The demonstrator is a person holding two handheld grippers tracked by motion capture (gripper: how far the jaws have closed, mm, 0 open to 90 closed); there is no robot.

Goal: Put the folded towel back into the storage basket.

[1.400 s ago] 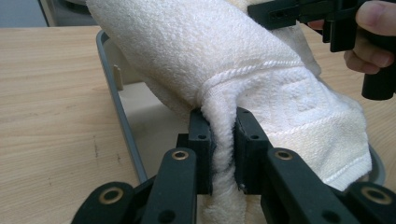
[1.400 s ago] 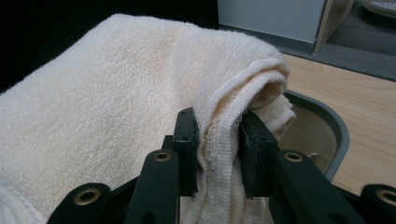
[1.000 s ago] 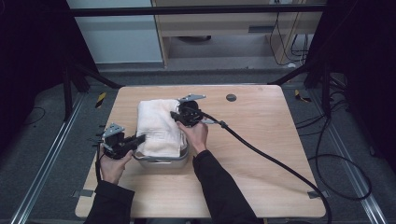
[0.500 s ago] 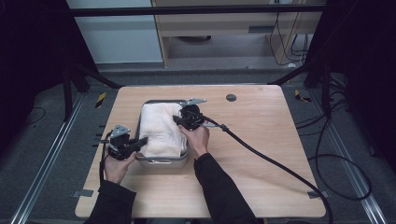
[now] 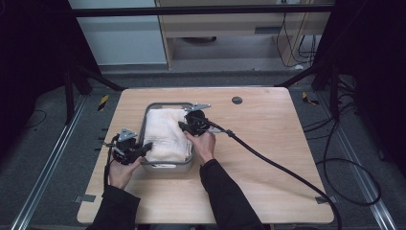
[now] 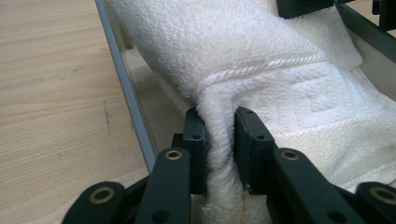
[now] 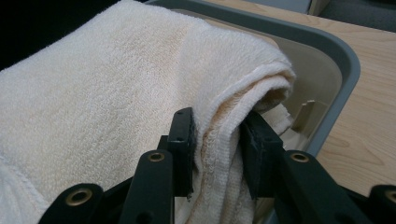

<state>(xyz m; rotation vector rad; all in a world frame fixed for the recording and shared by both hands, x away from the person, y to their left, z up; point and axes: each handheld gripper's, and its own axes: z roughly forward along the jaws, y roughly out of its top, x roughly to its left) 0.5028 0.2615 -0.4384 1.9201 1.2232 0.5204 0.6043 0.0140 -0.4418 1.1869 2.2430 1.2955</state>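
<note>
Now, at centre frame, the left gripper (image 6: pixel 219 140) and right gripper (image 7: pixel 217 149) each pinch the white towel (image 5: pixel 165 134) in the grey tray (image 5: pixel 165 166), jaws just easing apart.

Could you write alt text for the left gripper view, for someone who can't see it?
Close-up along the two black jaws of the left hand-held gripper, with a bunched edge of a white towel between them. The jaws have just been opening a little, though the pads still touch the cloth. The towel lies in a grey bin on a wooden table.
</note>
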